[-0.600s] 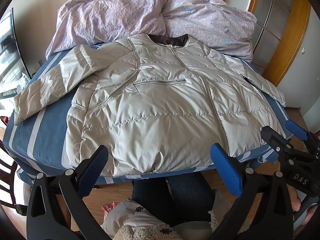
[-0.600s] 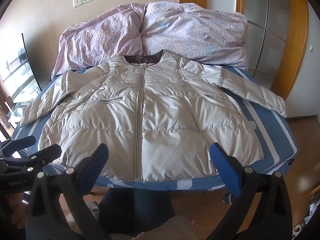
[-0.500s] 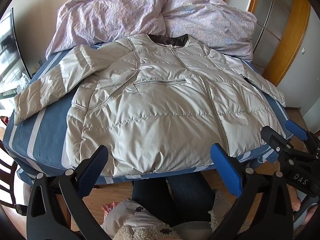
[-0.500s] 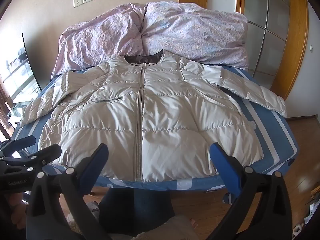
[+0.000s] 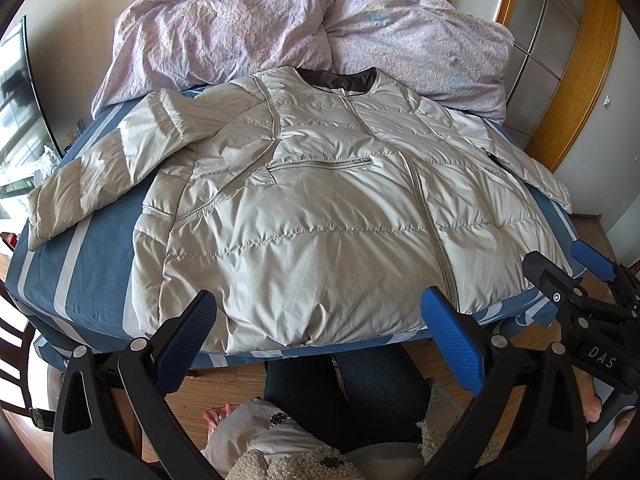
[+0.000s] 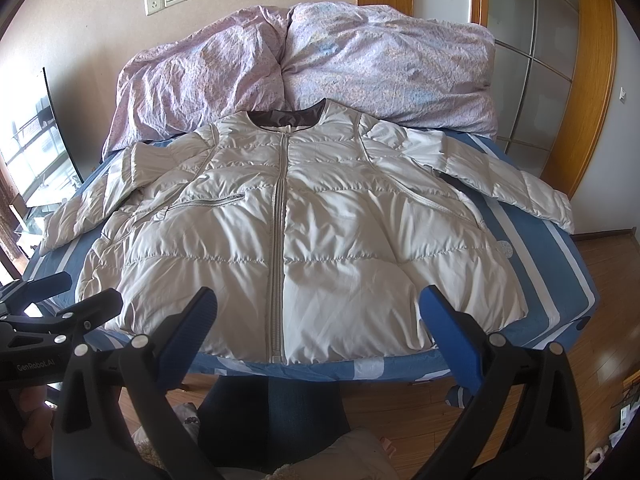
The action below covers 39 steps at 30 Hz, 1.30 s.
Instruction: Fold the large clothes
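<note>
Pale puffer jacket (image 6: 296, 232) spread flat, zipped, across the bed (image 6: 560, 280), hem at its near edge, my left gripper (image 5: 320, 340) and right gripper (image 6: 318, 332) both spread wide, empty, above that edge.

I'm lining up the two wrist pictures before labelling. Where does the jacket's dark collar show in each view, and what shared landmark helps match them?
Left wrist: the collar sits top centre, slightly right, just under the pink duvet.
Right wrist: the collar sits upper centre, slightly left, at the top of the zip.
Shared landmark: the crumpled pink duvet behind the jacket, at the head of the bed.
</note>
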Motion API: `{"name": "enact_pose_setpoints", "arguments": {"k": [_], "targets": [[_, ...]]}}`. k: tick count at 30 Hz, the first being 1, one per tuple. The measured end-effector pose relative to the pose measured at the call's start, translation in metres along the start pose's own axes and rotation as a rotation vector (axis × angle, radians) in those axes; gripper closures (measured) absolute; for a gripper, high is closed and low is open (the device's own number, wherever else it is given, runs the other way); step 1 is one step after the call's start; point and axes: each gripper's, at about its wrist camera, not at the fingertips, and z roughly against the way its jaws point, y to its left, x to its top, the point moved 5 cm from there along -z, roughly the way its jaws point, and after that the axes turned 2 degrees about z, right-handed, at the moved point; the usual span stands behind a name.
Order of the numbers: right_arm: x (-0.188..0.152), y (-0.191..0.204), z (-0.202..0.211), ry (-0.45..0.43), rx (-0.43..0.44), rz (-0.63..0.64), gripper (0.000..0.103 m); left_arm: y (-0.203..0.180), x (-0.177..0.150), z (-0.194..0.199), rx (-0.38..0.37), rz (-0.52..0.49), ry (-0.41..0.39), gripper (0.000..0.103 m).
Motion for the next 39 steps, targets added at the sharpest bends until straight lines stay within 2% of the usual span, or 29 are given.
{"name": "enact_pose_setpoints", "arguments": {"k": [39], "targets": [[-0.0013,0.0014,-0.0019,0.007,0.010,-0.005,0.002,0.0002,0.0000,0.0002,0.001,0.000,0.001,0.001]]}}
